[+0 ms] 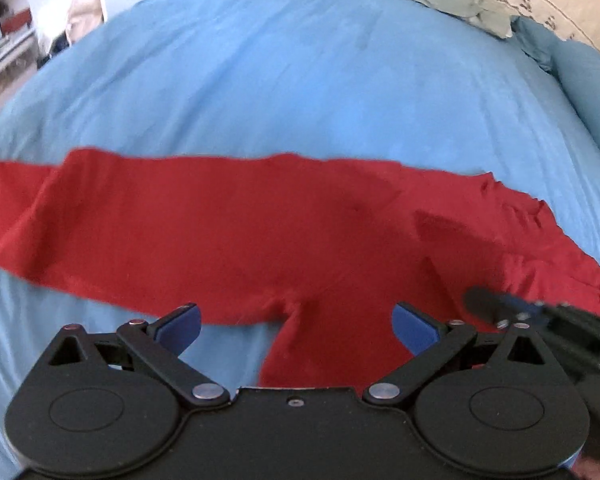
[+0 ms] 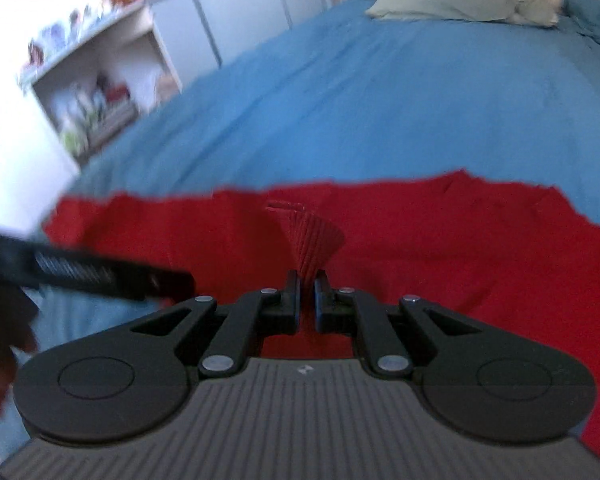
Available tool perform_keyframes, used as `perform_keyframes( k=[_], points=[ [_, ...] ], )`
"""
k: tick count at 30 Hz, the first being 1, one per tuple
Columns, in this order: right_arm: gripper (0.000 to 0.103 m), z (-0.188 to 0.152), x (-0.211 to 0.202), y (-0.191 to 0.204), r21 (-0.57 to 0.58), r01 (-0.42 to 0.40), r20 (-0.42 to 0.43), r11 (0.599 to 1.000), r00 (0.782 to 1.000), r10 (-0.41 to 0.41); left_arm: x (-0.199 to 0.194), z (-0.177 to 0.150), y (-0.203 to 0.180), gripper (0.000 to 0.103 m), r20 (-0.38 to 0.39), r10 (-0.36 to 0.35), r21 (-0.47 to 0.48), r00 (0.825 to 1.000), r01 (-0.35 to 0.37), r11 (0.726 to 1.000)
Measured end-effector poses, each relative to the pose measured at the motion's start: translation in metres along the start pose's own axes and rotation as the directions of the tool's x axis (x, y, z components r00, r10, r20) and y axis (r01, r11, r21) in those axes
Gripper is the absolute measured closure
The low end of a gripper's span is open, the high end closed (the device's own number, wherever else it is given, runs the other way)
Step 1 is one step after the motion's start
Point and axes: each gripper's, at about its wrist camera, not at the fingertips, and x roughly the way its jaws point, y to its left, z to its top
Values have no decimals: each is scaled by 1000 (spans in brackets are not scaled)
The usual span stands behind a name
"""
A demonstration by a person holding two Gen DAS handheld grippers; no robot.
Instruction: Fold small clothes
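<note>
big bed with a light blue cotton sheet (image 1: 300, 80) takes up most of both views, pale green pillow (image 2: 460, 8) up at the far end. spread flat across the sheet is the red soft knit garment (image 1: 240, 232), looks like small pants or leggings but can't swear to it. it's thin, light and floppy, so i'd guess it drapes and bunches instead of holding a crease; best grabbed at a hem or corner. right gripper (image 2: 307, 292) is pinched tight on a ribbed bit of the red fabric, lifting it into a little twisted cone. left gripper (image 1: 296, 320) is spread wide, holding nothing, hovering just over the near edge.
</note>
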Motion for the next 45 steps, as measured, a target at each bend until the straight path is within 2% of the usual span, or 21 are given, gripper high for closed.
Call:
perform_keyframes(
  k=[3, 6, 7, 8, 9, 10, 13, 16, 18, 21, 25, 27, 28, 29, 32, 35, 38, 40, 42, 44, 45],
  points=[
    [81, -2, 13, 10, -59, 4, -24, 998, 1000, -6, 3, 0, 2, 0, 1, -28, 0, 1000, 28, 1000],
    [74, -5, 19, 19, -107, 7, -36, 994, 999, -11, 6, 3, 7, 0, -5, -63, -6, 998, 63, 998],
    [58, -2, 24, 20, -123, 2, -43, 992, 999, -7, 7, 3, 9, 0, -7, -74, -10, 997, 74, 997],
    [47, -5, 24, 22, -141, -10, -58, 990, 998, 2, 7, 2, 10, 0, -9, -87, -13, 996, 87, 996],
    [29, -5, 28, 28, -156, -13, -66, 988, 998, 2, 9, 2, 10, 0, -14, -103, -12, 995, 103, 995],
    [24, -8, 22, 28, -172, -6, -62, 985, 998, -4, 8, 1, 8, 0, -21, -118, -10, 993, 118, 993],
    [23, -14, -3, 19, -191, 16, -56, 981, 998, -27, 8, -2, -2, 0, -44, -164, -4, 985, 164, 986],
    [22, -23, -31, -2, -134, 67, -83, 989, 993, -79, 17, -5, -20, 2, -78, -240, -25, 968, 238, 971],
    [22, -30, -52, -19, -75, 95, -101, 993, 990, -102, 25, -6, -33, 6, -97, -266, -58, 959, 261, 964],
    [22, -41, -74, -40, -6, 144, -117, 990, 983, -143, 43, -6, -46, 20, -108, -256, -136, 961, 241, 961],
    [22, -57, -92, -61, 49, 202, -119, 978, 974, -195, 57, -2, -51, 41, -63, -218, -259, 974, 194, 946],
    [22, -62, -93, -69, 77, 220, -124, 972, 970, -210, 57, 2, -53, 74, -32, -164, -274, 986, 149, 950],
    [22, -63, -91, -70, 88, 227, -124, 970, 969, -215, 57, 4, -56, 97, -26, -128, -259, 991, 117, 959],
    [22, -64, -94, -74, 98, 233, -122, 968, 968, -220, 56, 7, -59, 99, -17, -101, -239, 995, 94, 966],
    [22, -62, -98, -76, 114, 249, -112, 962, 965, -237, 32, 16, -63, 99, 102, -102, -179, 990, 120, 977],
    [22, -60, -103, -76, 126, 252, -94, 960, 966, -241, -1, 21, -65, 99, 245, -93, -86, 965, 117, 989],
    [22, -62, -104, -77, 130, 257, -99, 958, 964, -245, -14, 14, -58, 99, 337, -21, -44, 941, 38, 998],
    [22, -63, -103, -79, 137, 261, -103, 956, 963, -248, -5, 6, -48, 98, 335, 42, -43, 941, -29, 999],
    [22, -62, -102, -81, 139, 269, -106, 953, 961, -255, 16, 0, -38, 94, 260, 48, -65, 964, -32, 997],
    [22, -64, -104, -85, 139, 282, -108, 949, 957, -269, 31, -7, -21, 76, 177, 17, -128, 984, 6, 992],
    [22, -64, -105, -87, 139, 289, -108, 947, 955, -276, 31, -10, -14, 73, 170, 8, -156, 985, 19, 988]
  ],
)
